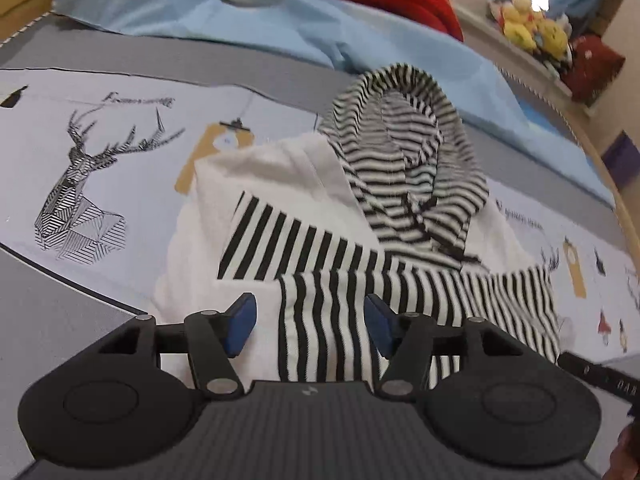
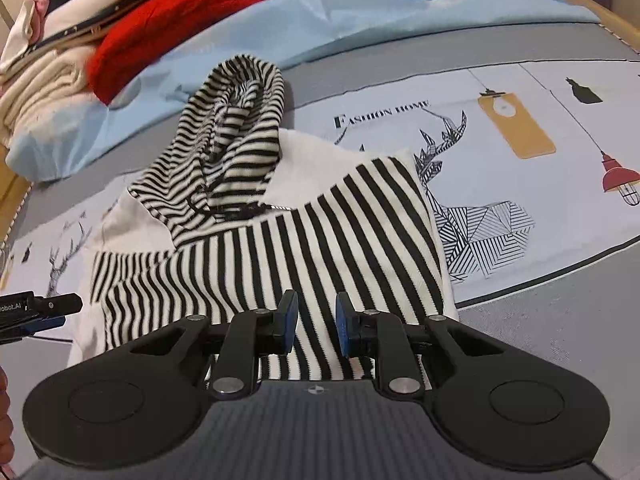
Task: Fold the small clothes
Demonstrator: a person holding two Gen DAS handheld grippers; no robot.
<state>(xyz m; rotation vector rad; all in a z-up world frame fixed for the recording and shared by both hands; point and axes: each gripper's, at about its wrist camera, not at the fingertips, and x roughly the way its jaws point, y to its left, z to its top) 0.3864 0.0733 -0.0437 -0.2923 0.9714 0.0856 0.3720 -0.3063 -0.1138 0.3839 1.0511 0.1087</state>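
While it lies half-folded on the printed bed cover (image 2: 520, 92), one striped hooded top (image 2: 280, 248) reads as light, soft and limp; best taken by its hem or a side edge. Hood (image 1: 404, 152): one. Left hand-held gripper (image 1: 310, 326): spread, empty above the stripes. Right hand-held gripper (image 2: 317, 326): narrowly parted, gripping nothing. Red garment (image 2: 192, 24): one, behind.

A small black-and-white striped hoodie (image 1: 360, 264) (image 2: 280, 248) lies partly folded on the bed, white panels showing, its hood (image 1: 404, 152) (image 2: 236, 128) bunched upward.
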